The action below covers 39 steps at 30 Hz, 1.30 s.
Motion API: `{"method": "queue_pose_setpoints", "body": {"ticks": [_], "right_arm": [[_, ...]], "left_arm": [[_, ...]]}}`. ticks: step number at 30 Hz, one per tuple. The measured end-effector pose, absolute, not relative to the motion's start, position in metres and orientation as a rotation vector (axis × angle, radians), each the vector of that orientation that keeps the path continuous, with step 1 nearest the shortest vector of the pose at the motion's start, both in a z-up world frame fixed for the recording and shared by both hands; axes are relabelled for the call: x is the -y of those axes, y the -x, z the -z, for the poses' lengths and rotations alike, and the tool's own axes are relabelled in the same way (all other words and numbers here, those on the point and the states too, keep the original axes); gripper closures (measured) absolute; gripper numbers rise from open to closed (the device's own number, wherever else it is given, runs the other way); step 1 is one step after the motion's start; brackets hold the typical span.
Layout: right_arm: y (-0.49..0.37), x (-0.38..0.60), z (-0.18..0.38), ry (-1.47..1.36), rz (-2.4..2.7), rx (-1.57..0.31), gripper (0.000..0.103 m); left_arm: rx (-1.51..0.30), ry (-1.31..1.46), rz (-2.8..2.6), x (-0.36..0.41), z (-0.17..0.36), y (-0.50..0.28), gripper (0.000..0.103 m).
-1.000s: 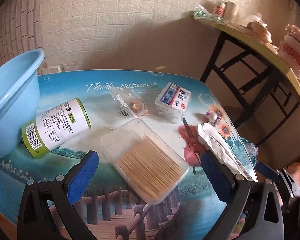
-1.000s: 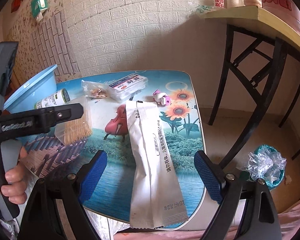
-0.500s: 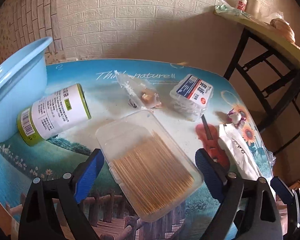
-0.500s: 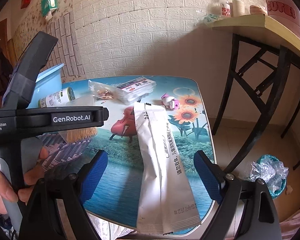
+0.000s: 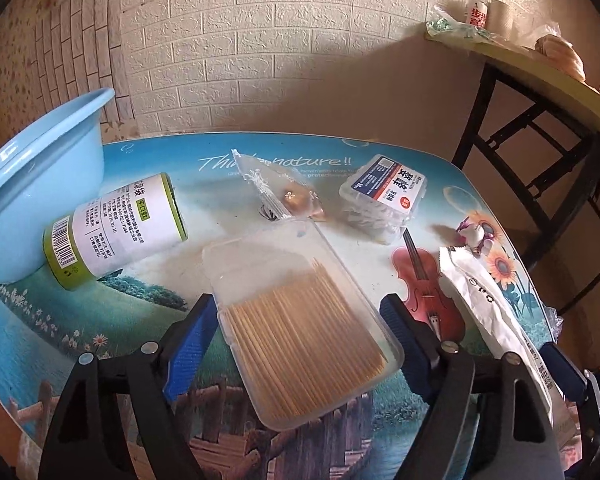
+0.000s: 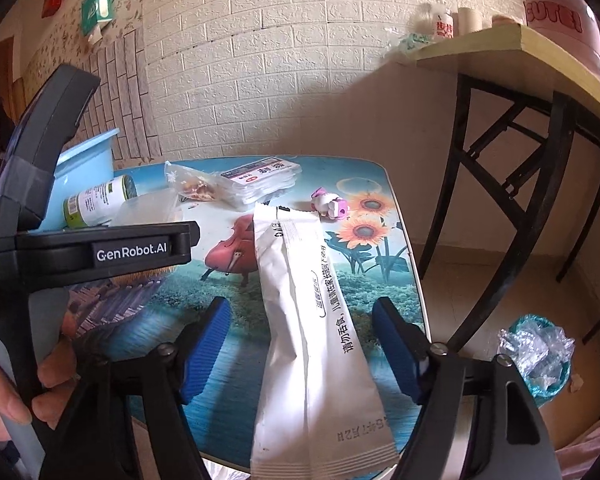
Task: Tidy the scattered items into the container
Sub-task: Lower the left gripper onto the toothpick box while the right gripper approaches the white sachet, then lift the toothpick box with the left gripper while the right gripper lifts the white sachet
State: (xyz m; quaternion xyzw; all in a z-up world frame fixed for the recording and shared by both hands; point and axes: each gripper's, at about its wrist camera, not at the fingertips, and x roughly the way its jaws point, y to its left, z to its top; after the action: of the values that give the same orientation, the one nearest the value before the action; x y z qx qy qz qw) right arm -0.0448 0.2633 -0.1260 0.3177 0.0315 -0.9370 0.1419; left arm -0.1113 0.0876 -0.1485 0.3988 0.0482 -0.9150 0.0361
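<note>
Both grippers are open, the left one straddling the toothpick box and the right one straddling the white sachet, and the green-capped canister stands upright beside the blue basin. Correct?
Not quite. The canister lies on its side against the blue basin, as the left wrist view shows. The rest holds: the open left gripper straddles the toothpick box, and the open right gripper straddles the white sachet.

On the worktop [image 5: 148, 312] the toothpick box [image 5: 300, 320] lies in front. Left of it lies a can [image 5: 116, 228] on its side, touching the basin [image 5: 32, 184]. Behind the box are a small bag [image 5: 280, 196] and a pack [image 5: 384, 196]; a long sachet [image 5: 496, 312] lies to the right.
</note>
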Motion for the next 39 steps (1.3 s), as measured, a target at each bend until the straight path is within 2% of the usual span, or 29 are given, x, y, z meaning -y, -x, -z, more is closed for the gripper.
{"method": "queue_pose_setpoints", "body": {"ticks": [1, 4, 8, 13, 17, 21, 30, 35, 39], "right_arm": [[0.044, -0.262, 0.126, -0.908, 2.702, -0.113, 0.048], [0.046, -0.263, 0.125, -0.905, 2.679, -0.107, 0.062], [0.047, -0.264, 0.125, -0.909, 2.677, -0.117, 0.066], [0.045, -0.263, 0.123, -0.905, 2.668, -0.100, 0.082], [0.043, -0.263, 0.122, -0.903, 2.662, -0.095, 0.086], [0.042, -0.261, 0.121, -0.901, 2.657, -0.093, 0.089], [0.039, -0.257, 0.107, -0.880, 2.671, -0.093, 0.090], [0.037, -0.255, 0.103, -0.874, 2.677, -0.100, 0.090], [0.036, -0.252, 0.101, -0.872, 2.681, -0.106, 0.090]], "left_arm": [[-0.146, -1.227, 2.817, -0.087, 0.148, 0.110, 0.026], [-0.129, -1.252, 2.853, -0.084, 0.147, 0.108, 0.031], [-0.091, -1.276, 2.900, -0.077, 0.145, 0.101, 0.035], [-0.055, -1.301, 2.949, -0.063, 0.143, 0.095, 0.037], [-0.051, -1.303, 2.976, -0.046, 0.140, 0.089, 0.038], [0.042, -1.265, 3.010, -0.035, 0.138, 0.078, 0.039], [0.125, -1.251, 3.009, -0.022, 0.141, 0.060, 0.040], [0.038, -1.258, 2.983, -0.016, 0.142, 0.062, 0.041], [0.027, -1.263, 2.953, -0.019, 0.142, 0.067, 0.038]]}}
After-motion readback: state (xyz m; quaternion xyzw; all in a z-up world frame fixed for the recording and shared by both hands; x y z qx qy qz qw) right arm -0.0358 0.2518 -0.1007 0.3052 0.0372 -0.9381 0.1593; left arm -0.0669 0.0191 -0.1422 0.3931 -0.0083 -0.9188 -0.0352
